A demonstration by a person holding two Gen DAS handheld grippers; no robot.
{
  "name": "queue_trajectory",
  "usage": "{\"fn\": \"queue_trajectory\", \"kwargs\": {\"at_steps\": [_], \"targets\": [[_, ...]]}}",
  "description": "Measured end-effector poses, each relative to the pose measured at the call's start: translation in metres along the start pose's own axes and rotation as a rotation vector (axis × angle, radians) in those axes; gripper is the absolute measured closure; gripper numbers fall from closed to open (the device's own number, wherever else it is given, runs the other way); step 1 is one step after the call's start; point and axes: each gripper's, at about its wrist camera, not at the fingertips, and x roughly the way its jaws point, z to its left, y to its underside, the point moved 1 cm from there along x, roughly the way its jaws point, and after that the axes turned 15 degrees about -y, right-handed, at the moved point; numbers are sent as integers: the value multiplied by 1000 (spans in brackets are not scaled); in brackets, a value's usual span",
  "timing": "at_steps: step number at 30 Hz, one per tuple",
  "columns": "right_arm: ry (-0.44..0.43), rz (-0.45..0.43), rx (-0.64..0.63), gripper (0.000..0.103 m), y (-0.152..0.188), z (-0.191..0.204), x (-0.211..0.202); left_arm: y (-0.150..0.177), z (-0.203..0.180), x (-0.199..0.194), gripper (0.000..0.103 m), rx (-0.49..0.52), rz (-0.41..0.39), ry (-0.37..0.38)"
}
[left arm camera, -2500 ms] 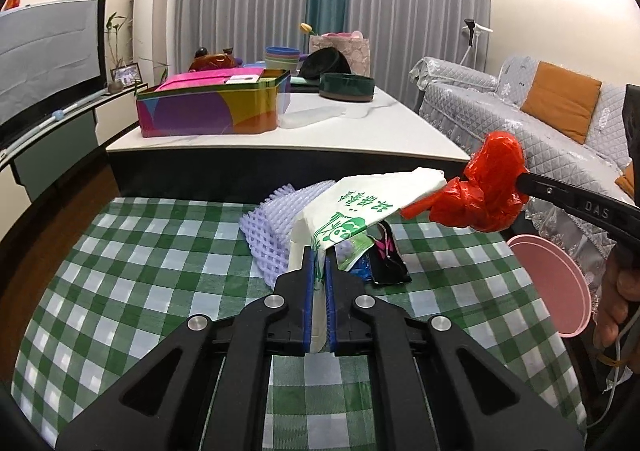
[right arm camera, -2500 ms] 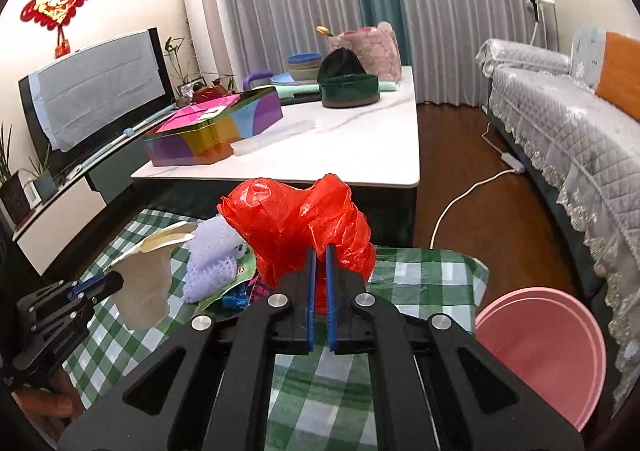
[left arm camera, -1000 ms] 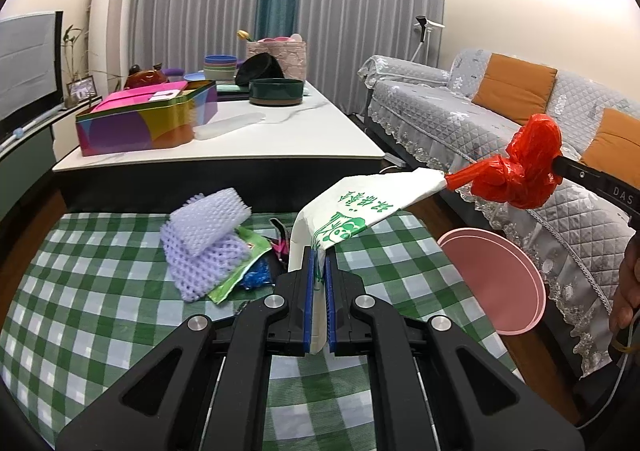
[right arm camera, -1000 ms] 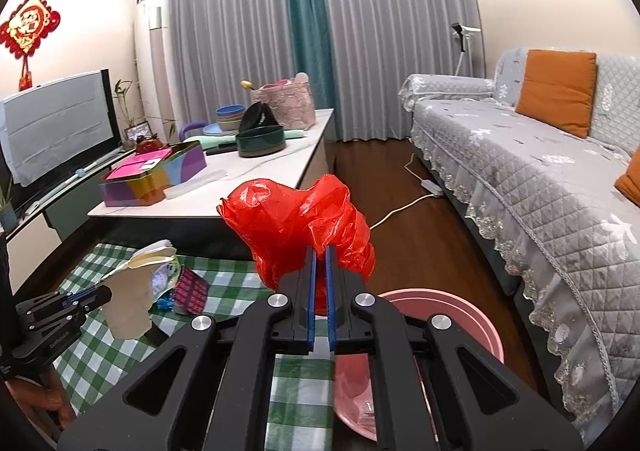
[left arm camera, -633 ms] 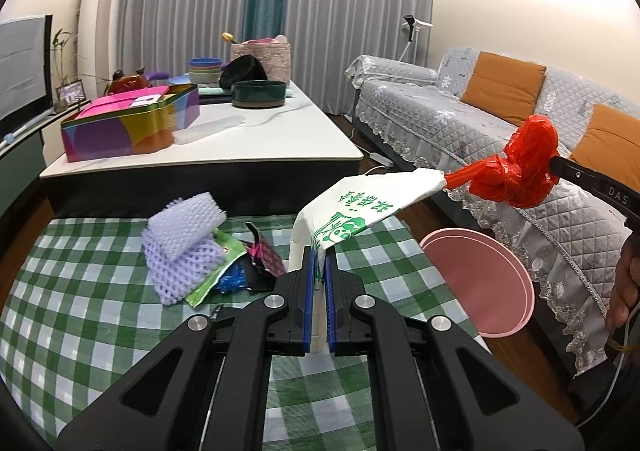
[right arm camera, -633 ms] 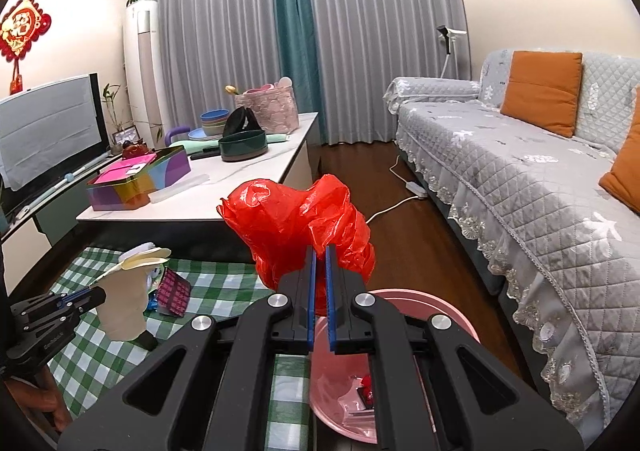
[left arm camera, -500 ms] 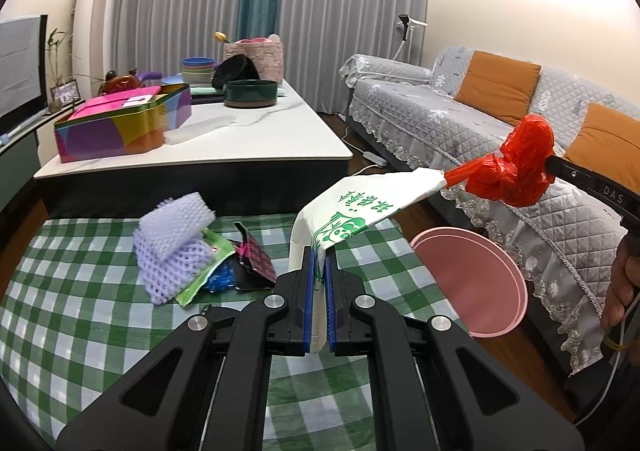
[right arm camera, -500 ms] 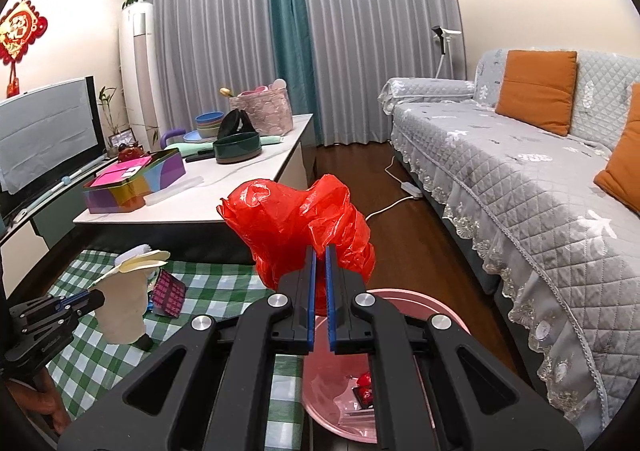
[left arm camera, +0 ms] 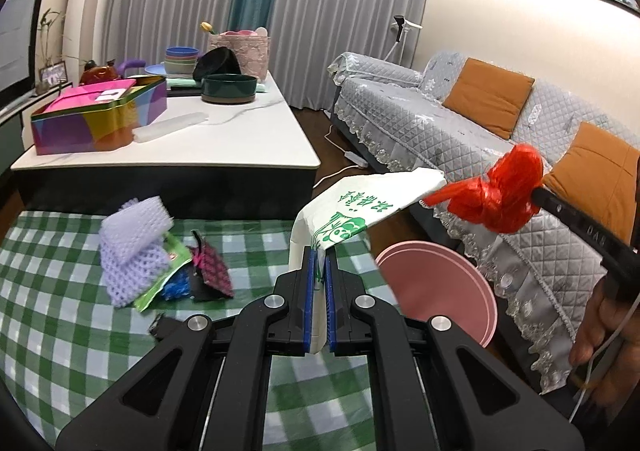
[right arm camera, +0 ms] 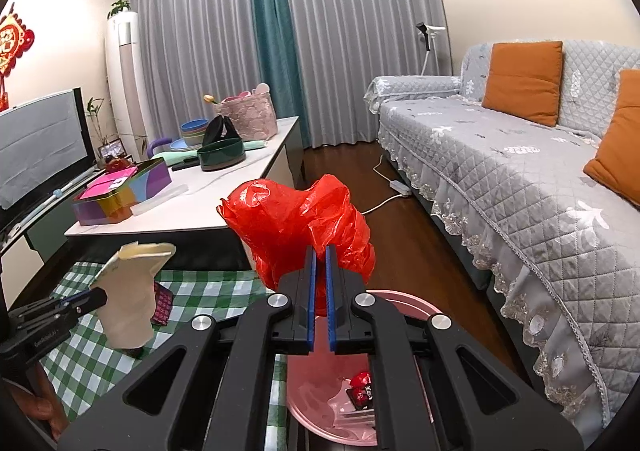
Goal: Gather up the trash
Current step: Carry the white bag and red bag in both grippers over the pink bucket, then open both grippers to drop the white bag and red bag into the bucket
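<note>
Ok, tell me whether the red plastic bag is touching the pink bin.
Apart. In the left wrist view the red plastic bag, clamped in the right gripper, hangs in the air clearly above the pink bin.

Grey sofa (right arm camera: 520, 187) carries orange cushions (right arm camera: 522, 81).

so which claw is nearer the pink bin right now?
Right. The right claw, shut on the red plastic bag, sits just above the pink bin. The left claw, shut on the white paper bag, is over the checked cloth beside it.
</note>
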Motion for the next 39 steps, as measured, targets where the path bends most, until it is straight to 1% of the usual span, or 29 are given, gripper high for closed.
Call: {"fn": "queue_trajectory", "kwargs": {"at_steps": [8, 17, 25, 30, 37, 39], "targets": [[50, -12, 21, 98, 0, -19, 0, -10, -33, 16, 98, 14, 9, 41], [114, 0, 22, 98, 6, -35, 3, -14, -70, 35, 98, 29, 22, 98], [171, 46, 48, 98, 17, -57, 9, -16, -97, 59, 98, 31, 51, 141], [185, 60, 57, 98, 22, -65, 12, -12, -114, 71, 98, 44, 75, 170], [195, 77, 60, 98, 26, -69, 18, -10, -128, 80, 98, 54, 92, 201], [200, 84, 59, 97, 26, -69, 19, -11, -131, 83, 97, 54, 104, 226]]}}
